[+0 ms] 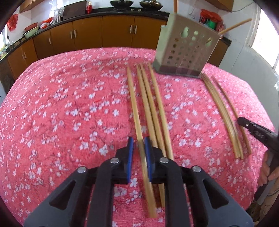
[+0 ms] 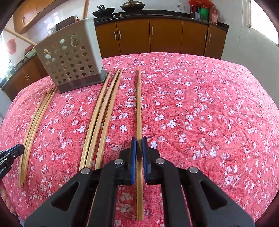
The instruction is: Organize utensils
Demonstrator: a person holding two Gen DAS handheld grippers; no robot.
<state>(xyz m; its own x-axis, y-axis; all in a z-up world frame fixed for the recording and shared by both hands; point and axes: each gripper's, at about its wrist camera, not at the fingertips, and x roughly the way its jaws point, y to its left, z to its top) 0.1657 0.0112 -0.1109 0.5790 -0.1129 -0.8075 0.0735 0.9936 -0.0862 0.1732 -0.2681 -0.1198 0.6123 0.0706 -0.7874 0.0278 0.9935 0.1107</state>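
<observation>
You won't find any legible writing, label, brand, number or sign in either of your wrist views. The red paper decoration (image 1: 12,22) hanging on the white wall at the far left carries marks too small and blurred for you to make out. The red and green packages (image 2: 203,10) standing on the dark kitchen counter show printed faces, but none of it resolves into characters you could read.
</observation>
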